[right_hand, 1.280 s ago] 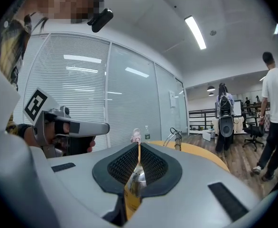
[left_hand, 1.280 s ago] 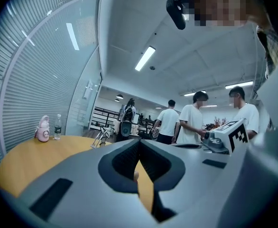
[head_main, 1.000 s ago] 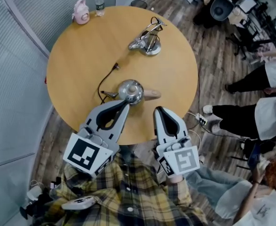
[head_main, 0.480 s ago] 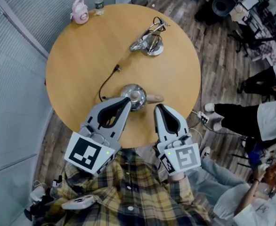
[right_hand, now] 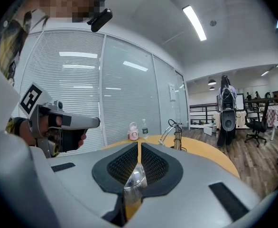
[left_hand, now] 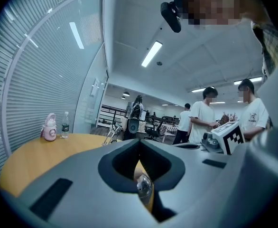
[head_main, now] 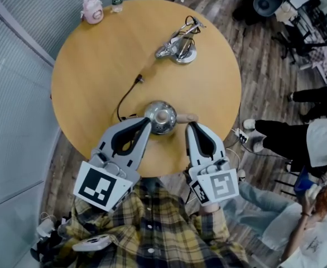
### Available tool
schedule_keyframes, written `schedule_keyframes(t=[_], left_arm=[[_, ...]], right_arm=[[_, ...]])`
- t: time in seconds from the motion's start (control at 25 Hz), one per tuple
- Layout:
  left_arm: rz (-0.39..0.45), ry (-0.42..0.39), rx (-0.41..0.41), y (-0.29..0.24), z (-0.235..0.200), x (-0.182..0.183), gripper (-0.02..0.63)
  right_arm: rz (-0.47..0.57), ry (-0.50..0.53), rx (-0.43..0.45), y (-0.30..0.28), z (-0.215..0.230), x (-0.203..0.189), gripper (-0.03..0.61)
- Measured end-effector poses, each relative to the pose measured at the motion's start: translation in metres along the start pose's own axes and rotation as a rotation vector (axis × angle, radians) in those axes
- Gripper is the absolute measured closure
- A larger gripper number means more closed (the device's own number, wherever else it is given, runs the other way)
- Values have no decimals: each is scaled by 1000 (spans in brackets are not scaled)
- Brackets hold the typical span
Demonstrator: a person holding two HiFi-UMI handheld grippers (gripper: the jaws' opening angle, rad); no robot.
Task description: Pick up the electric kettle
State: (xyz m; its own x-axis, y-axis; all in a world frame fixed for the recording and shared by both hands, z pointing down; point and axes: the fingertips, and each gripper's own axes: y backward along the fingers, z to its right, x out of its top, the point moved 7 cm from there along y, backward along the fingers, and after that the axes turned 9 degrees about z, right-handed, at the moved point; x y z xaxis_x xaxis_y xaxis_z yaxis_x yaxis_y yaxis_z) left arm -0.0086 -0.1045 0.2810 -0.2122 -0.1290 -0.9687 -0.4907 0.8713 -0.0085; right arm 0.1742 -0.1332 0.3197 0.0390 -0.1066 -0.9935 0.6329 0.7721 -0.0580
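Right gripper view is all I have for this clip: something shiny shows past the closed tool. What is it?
Observer: The kettle, standing on the table; the head view shows the right tool just short of it.
Operator: Where's its handle?
Observer: The handle points sideways, ending close by the right tool's tip.
Operator: And the other tool?
Observer: The left tool is shut and empty, its tip at the kettle's opposite side.
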Motion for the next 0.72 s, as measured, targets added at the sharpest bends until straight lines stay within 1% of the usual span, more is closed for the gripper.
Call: schedule_keyframes(t=[0.16, 0.4, 0.44, 0.52, 0.64, 0.72], left_arm=[[-13, 0, -1, -2, -4, -9, 611], [-30, -1, -2, -9, -7, -21, 611], [-32, -2, -2, -10, -8, -23, 611], [-36, -3, -1, -11, -9, -27, 611], [-47, -1, 6, -13, -11, -34, 611], [-52, 1, 11, -14, -13, -40, 611]], right_arm=[[-11, -14, -8, -1, 9, -12, 538], [-25, -9, -32, 0, 26, -30, 535], [-30, -10, -30, 0, 27, -33, 526], [-45, -12, -27, 1, 29, -41, 481], [-57, -3, -35, 2, 33, -52, 466], [-61, 5, -45, 2, 36, -59, 441]])
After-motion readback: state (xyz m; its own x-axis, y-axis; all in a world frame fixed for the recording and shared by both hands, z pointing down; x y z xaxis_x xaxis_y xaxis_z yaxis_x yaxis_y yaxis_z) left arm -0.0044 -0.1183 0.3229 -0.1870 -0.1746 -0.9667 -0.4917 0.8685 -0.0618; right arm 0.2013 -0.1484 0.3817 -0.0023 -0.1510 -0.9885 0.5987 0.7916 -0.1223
